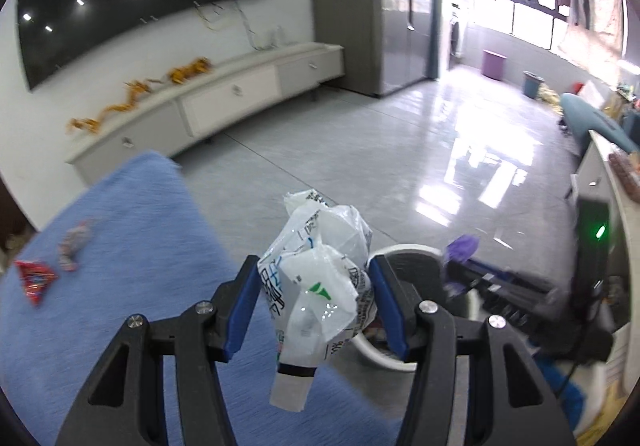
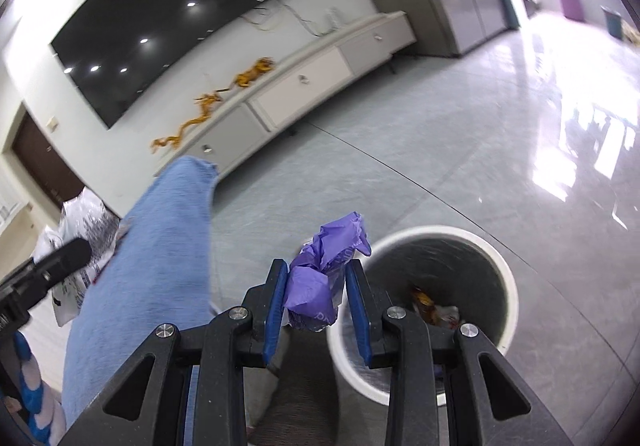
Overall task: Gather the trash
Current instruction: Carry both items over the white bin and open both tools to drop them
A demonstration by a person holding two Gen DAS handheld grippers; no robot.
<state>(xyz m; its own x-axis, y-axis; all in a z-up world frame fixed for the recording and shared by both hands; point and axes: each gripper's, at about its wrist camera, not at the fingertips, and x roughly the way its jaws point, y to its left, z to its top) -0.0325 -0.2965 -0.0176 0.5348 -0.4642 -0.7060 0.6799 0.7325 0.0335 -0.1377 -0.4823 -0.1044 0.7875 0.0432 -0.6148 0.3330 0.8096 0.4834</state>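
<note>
The left gripper [image 1: 314,302] clamps a crumpled white wrapper [image 1: 320,278] beside the blue cloth [image 1: 132,246], with the bin's [image 1: 404,250] rim just behind it. The right gripper [image 2: 316,296] pinches a purple wrapper [image 2: 320,270] beside the bin [image 2: 506,286], which holds scraps.
</note>
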